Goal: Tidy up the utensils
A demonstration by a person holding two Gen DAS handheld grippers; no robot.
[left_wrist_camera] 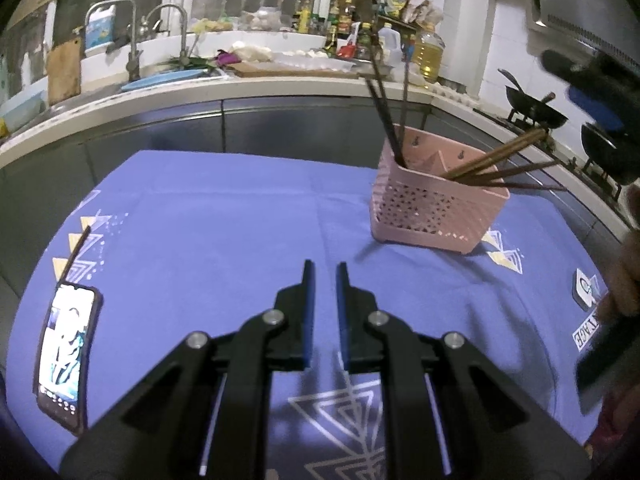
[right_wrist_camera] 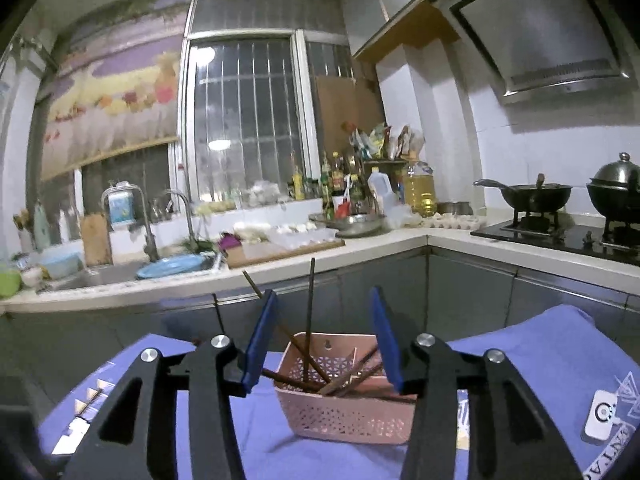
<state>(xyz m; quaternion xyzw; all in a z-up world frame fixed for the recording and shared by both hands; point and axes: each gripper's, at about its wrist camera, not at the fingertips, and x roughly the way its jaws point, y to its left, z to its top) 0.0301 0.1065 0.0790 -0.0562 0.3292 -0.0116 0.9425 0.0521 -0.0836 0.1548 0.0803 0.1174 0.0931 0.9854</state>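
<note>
A pink perforated utensil basket [left_wrist_camera: 432, 208] stands on a purple tablecloth [left_wrist_camera: 224, 216] and holds several dark and brown chopsticks [left_wrist_camera: 490, 160]. One loose chopstick [left_wrist_camera: 76, 252] lies at the cloth's left edge. My left gripper [left_wrist_camera: 325, 270] hovers over the cloth, jaws a narrow gap apart, empty. My right gripper [right_wrist_camera: 323, 296] is open and empty, held above the basket [right_wrist_camera: 344, 412], with chopsticks [right_wrist_camera: 309, 320] standing between its fingers. It also shows blurred at the far right of the left wrist view [left_wrist_camera: 600, 92].
A phone [left_wrist_camera: 66, 354] with a lit screen lies at the cloth's left. A white sticker [left_wrist_camera: 586, 290] is at its right. Behind is a kitchen counter [right_wrist_camera: 360, 246] with a sink, bottles, a cutting board, and woks [right_wrist_camera: 532, 196] on a stove.
</note>
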